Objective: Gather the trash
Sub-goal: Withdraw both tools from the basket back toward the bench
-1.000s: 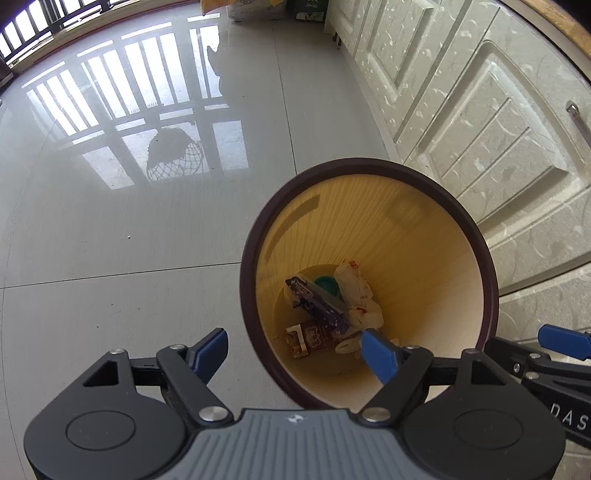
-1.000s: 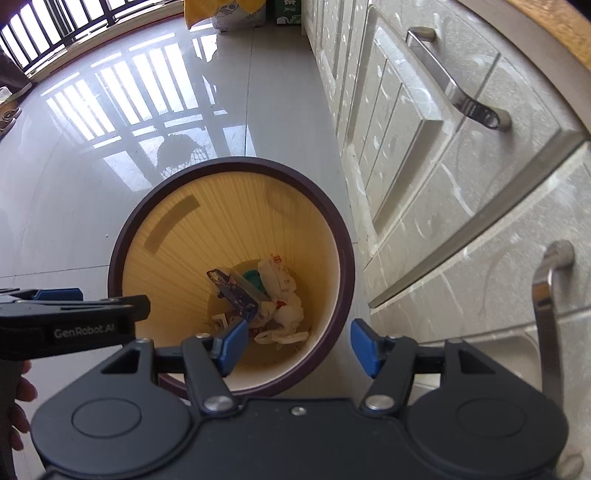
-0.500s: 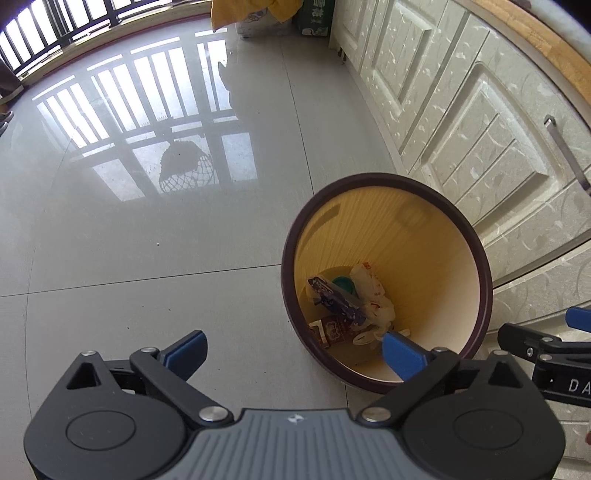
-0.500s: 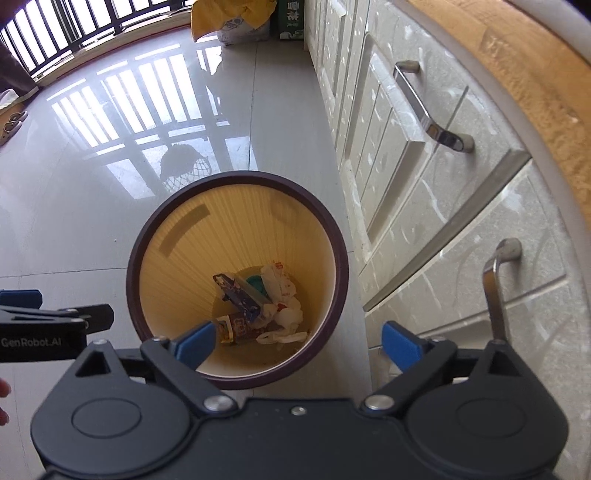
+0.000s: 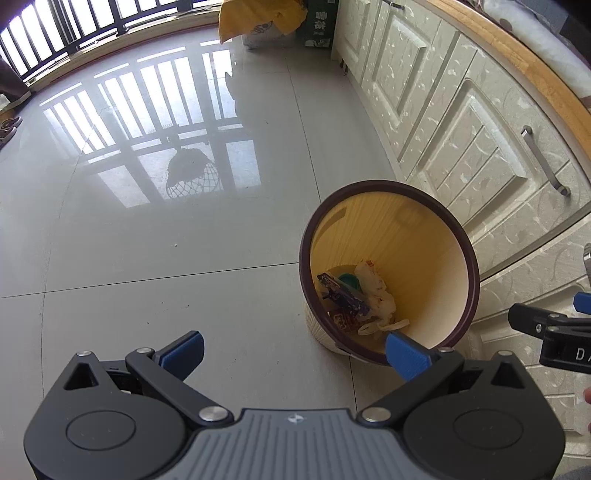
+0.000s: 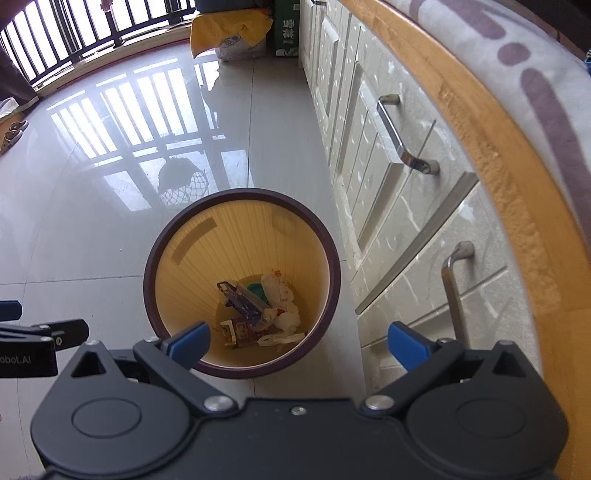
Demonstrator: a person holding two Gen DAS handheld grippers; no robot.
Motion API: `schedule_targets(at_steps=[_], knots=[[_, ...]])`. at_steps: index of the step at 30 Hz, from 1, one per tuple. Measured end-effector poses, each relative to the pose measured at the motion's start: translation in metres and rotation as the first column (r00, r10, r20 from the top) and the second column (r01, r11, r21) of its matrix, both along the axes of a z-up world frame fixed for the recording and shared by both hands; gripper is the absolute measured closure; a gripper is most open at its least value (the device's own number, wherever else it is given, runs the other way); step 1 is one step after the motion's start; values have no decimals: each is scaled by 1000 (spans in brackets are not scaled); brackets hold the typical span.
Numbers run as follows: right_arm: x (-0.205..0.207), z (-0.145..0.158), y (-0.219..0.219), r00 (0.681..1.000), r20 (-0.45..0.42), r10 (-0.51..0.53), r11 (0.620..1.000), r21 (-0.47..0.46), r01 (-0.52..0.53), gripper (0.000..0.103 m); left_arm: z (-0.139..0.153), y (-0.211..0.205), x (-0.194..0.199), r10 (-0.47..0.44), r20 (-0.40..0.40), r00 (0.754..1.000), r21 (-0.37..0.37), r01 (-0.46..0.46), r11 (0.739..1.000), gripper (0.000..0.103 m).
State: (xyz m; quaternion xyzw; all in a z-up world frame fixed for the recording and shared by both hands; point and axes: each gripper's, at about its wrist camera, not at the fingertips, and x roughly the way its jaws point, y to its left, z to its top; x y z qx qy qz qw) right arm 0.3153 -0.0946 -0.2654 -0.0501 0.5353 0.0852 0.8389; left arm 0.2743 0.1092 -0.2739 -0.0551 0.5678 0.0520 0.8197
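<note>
A round bin (image 5: pixel 424 258) with a dark brown rim and a yellow inside stands on the tiled floor beside the cabinets. At its bottom lie a purple wrapper (image 5: pixel 343 295), a crumpled white plastic bag (image 5: pixel 376 291), a teal lid (image 5: pixel 349 280) and a red-brown packet (image 5: pixel 343 319). My left gripper (image 5: pixel 295 352) hangs open above the floor, left of the bin, with nothing between its fingers. In the right wrist view the bin (image 6: pixel 240 240) sits just ahead of my right gripper (image 6: pixel 299 343), whose jaws are opening and hold nothing. The wrapper (image 6: pixel 243 302) and bag (image 6: pixel 280 295) show there too.
Cream cabinet fronts (image 6: pixel 369 177) with metal handles (image 6: pixel 399 140) run along the right under a wooden counter edge (image 6: pixel 480 140). A yellow bag (image 5: pixel 258 18) and a green box (image 5: pixel 317 18) stand at the far end by the balcony railing. Glossy floor tiles (image 5: pixel 147 240) spread out to the left.
Both grippers have risen away from the bin, which now looks smaller and farther. Both pairs of jaws have spread wider. The trash in the bin has not moved.
</note>
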Motion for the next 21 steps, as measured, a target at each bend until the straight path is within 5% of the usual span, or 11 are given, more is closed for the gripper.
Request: schedule_targets(at_steps=[21], knots=[[-65,81,-11,992,123,-11,1000,3,11,0,72,4,-64,-4,139,990,-3,4,1000,0]])
